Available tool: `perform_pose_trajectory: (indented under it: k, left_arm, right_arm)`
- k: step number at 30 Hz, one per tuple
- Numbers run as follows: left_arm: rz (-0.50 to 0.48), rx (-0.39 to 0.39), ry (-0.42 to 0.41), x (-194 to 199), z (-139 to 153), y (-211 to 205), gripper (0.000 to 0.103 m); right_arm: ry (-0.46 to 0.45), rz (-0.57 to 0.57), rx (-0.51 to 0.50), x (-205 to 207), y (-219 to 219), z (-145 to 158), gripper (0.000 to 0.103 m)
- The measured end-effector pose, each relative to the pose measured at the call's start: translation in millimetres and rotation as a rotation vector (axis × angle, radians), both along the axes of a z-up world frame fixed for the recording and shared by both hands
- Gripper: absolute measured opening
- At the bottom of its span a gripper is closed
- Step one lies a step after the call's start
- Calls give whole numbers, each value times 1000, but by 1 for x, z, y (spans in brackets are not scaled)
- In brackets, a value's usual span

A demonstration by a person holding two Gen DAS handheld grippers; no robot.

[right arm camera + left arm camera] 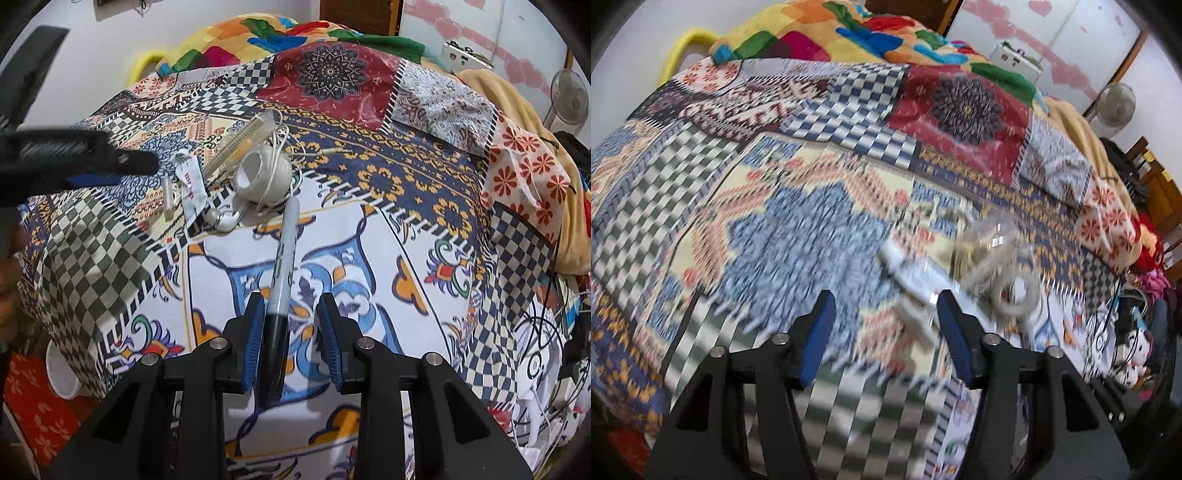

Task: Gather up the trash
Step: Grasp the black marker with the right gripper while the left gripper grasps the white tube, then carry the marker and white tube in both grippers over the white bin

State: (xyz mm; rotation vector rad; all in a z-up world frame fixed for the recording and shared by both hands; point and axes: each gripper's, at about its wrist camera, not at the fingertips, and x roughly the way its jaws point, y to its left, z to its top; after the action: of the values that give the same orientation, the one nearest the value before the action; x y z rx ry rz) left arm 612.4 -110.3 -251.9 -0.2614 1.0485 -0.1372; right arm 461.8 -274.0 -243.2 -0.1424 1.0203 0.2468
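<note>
Two claws over the bed, trash in a small heap.

Our left claw [884, 325] hangs spread above the bed [424, 236], aimed at the wrapper [192, 188], plastic tube [243, 138] and thread spool [264, 175] heaped far left. Our right claw [293, 339], also spread, straddles the marker [282, 266] lying alone nearer, not yet pinching it.
</note>
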Motion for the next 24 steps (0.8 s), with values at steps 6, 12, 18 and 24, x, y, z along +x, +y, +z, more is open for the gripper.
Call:
perform_pose_trajectory:
  k: [6,12,18,24]
  left_arm:
    - [-25,0,24,25,-17,-8,37]
    - [-1,-66,-11,29,-21,-8,25]
    - [14,-76,4,30,-19,-3,16]
    - [1,-64,-49,11,14,-6,15]
  right_arm:
    - [-23,14,3,3,5,-2,27]
    - [-22,14,19,9,-1,-3,11]
    - [10,-18,81,9,-11,-1,11]
    - [9,-51,106,-2,-21,13,11]
